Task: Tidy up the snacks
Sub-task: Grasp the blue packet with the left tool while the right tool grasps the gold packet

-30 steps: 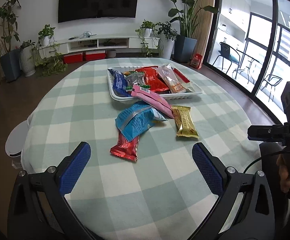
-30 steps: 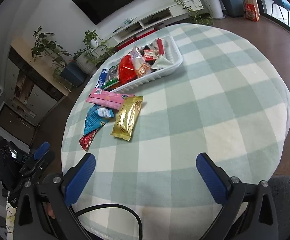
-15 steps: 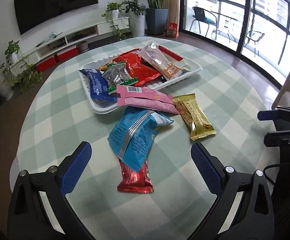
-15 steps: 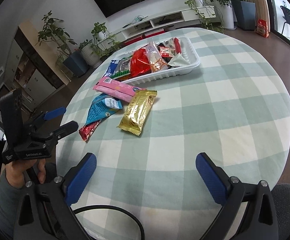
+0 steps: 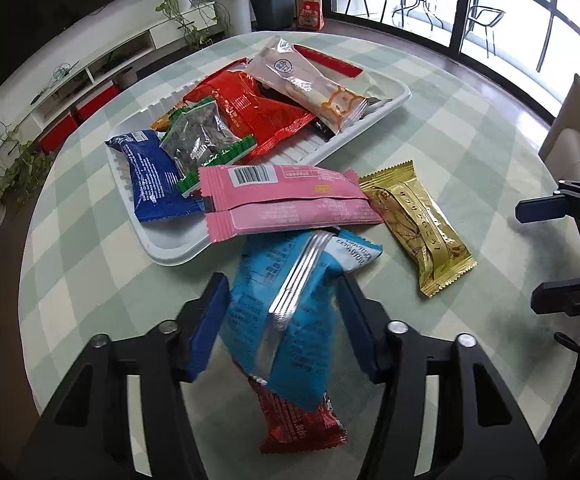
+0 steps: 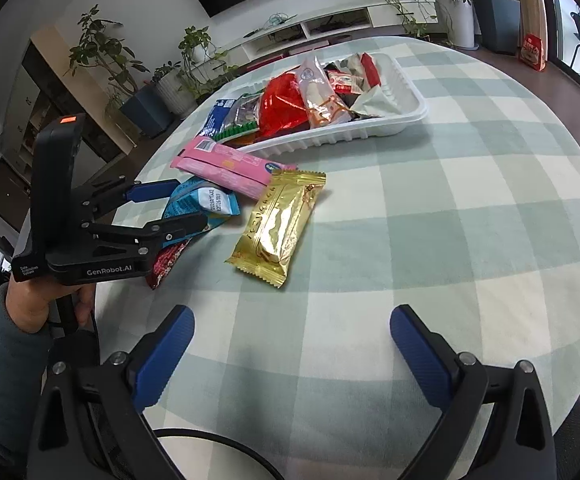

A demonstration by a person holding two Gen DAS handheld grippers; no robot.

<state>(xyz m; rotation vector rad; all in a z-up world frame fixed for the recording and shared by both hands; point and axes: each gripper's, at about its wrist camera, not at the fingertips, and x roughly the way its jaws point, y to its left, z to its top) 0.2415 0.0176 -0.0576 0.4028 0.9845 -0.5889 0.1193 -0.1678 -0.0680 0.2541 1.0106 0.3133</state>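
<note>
A: What does the white tray (image 5: 169, 254) hold?

B: A dark blue packet (image 5: 151, 178), a clear bag with green edges (image 5: 203, 142), a red bag (image 5: 257, 110), and a long pale packet (image 5: 310, 84) lying on top. A pink bar (image 5: 285, 202) rests partly on the tray's near rim.

A: What lies on the checked tablecloth (image 6: 470, 208)?

B: A gold bar (image 6: 277, 224), a light blue packet (image 5: 285, 316) and, beneath it, a red bar (image 5: 302, 428).

A: The tongs?

B: The left gripper (image 5: 283, 316) has just been closing; its pads flank the light blue packet, touching its edges. The right gripper (image 6: 290, 356) stands released above bare cloth.
</note>
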